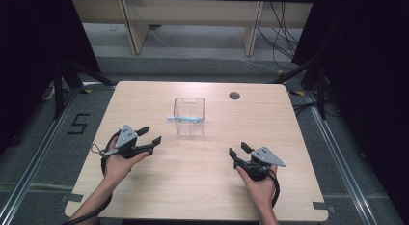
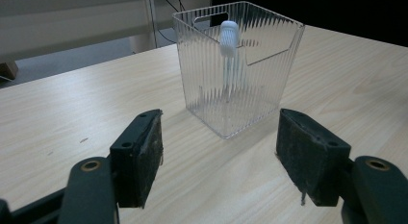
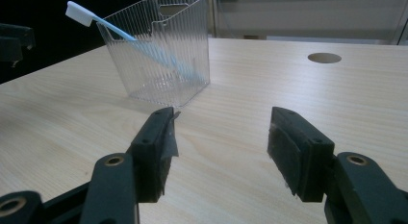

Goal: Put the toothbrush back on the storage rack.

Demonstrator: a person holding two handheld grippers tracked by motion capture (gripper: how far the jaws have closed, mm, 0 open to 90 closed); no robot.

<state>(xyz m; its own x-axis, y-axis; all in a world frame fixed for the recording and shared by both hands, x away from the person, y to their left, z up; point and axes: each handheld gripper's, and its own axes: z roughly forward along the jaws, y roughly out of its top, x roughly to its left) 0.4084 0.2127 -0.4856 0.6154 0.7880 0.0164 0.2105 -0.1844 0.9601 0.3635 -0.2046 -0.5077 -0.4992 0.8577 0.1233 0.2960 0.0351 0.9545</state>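
A clear ribbed plastic box (image 1: 189, 116) stands near the middle of the wooden table (image 1: 144, 97). A blue toothbrush (image 1: 184, 118) with a white head leans inside it, head sticking out over the left rim. The left gripper view shows the box (image 2: 239, 65) ahead with the brush head (image 2: 229, 37) above its rim. In the right gripper view the box (image 3: 166, 56) is at upper left and the toothbrush (image 3: 120, 34) slants across it. My left gripper (image 1: 149, 135) is open, left of the box. My right gripper (image 1: 239, 149) is open, to the box's right front. Both hold nothing.
A round cable hole (image 1: 234, 95) sits in the table's far right part, also in the right gripper view as the hole (image 3: 324, 57). Wooden furniture legs (image 1: 133, 32) and cables lie on the floor beyond the table. Dark curtains flank both sides.
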